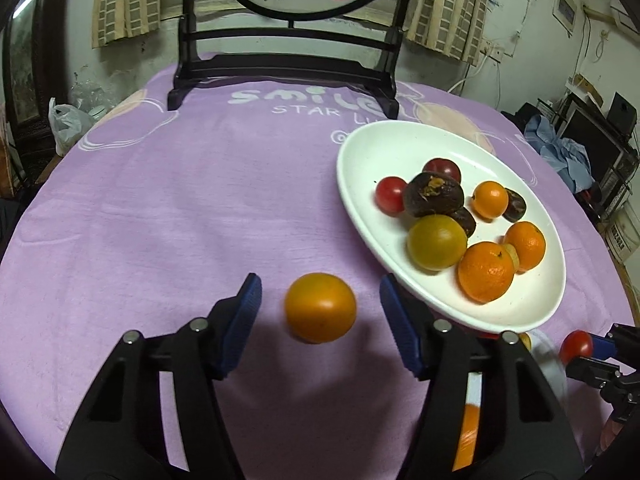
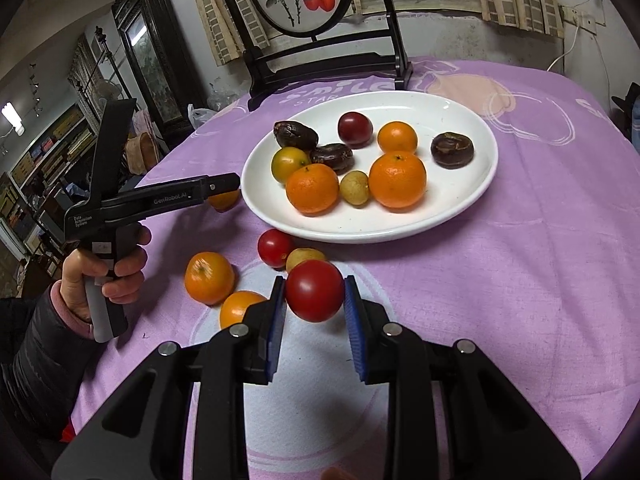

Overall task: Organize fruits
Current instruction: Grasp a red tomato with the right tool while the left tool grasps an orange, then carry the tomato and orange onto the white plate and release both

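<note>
Between the wide-apart blue pads of the left gripper point(image 1: 320, 312) sits 1 orange point(image 1: 320, 307), untouched; the right gripper point(image 2: 315, 300) clamps 1 tomato point(image 2: 315, 290).

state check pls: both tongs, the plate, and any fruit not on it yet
left tongs: open, straddling an orange, pads apart from it
orange: on the cloth, not gripped
right tongs: shut on a red tomato
red tomato: gripped, off the plate
white plate: upright on the cloth, loaded with fruit
loose fruit: several pieces on the cloth beside the plate
</note>
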Demonstrator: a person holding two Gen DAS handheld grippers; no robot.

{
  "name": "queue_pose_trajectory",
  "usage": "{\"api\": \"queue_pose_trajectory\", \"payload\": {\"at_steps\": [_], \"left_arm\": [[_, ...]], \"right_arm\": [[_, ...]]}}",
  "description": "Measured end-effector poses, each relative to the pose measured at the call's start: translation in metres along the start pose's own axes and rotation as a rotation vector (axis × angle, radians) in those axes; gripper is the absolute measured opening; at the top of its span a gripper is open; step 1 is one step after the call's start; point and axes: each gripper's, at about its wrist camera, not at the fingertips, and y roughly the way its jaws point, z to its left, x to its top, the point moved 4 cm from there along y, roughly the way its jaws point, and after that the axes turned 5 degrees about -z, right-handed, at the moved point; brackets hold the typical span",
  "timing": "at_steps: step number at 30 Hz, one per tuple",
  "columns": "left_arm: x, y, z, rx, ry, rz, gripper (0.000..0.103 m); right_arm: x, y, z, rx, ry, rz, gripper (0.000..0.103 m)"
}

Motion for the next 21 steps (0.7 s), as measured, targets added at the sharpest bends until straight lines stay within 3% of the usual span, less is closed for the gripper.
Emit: {"api": "queue_pose_trajectory", "payload": {"at_steps": [12, 18, 21], "left_arm": [[-0.006, 0.02, -0.01, 0.043, 0.065, 0.048, 0.049], [-0.006, 0.022, -0.005, 0.051, 0.049, 0.061, 0.039], [-0.007, 0.021, -0.003, 0.046, 0.038, 0.061, 0.039]], "right_arm": [[-0.001, 0.002, -0.002, -0.016, 0.002, 0.012, 0.029], [-0.003, 0.005, -0.001, -0.032, -0.018, 0.018, 0.029], [-0.004, 0.009, 0.0, -0.046, -0.03, 0.024, 0.029]]}}
